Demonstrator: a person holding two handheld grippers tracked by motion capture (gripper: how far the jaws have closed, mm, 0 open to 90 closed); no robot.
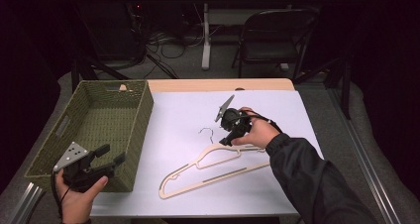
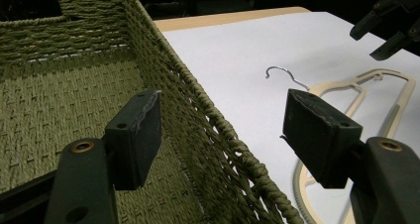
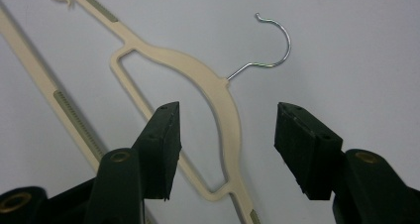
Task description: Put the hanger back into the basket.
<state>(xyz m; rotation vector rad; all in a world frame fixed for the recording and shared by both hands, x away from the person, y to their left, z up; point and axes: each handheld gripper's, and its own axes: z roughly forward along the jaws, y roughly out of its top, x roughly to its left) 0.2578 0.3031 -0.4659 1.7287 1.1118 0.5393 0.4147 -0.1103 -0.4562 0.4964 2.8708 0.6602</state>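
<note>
Left claw point(image 1: 110, 156) — at 7 o'clock on the counter, held in the person's left hand point(image 1: 77, 194), jaws spread wide with nothing between them. In the left gripper view the jaws straddle the near-right rim of the green woven basket point(image 2: 213, 120): one jaw over the basket's inside, the other over the white sheet point(image 2: 237, 55). Grey three-cornered plate on top of this claw.

Cream hanger point(image 1: 210, 167) — lying flat on the white sheet at about 6 o'clock, just right of the basket point(image 1: 99, 130), apart from it. Its metal hook point(image 1: 206, 133) points toward 12 o'clock.

Right claw point(image 1: 229, 139) — near the centre, in the right hand point(image 1: 257, 132), dark sleeve point(image 1: 317, 184) running off toward 5 o'clock. It hangs over the hanger's neck. In the right gripper view the jaws stand well apart, empty, with the curved shoulder of the hanger point(image 3: 218, 100) on the sheet between them and the wire hook point(image 3: 272, 40) just beyond; contact cannot be told.

Basket occupies 9 to 11 o'clock, with a handle slot in its left wall.

Bare wood edge of the counter point(image 1: 223, 84) at 12 o'clock. Beyond it, a folding chair point(image 1: 272, 40) at 1 o'clock and cables point(image 1: 168, 43) on the floor.
</note>
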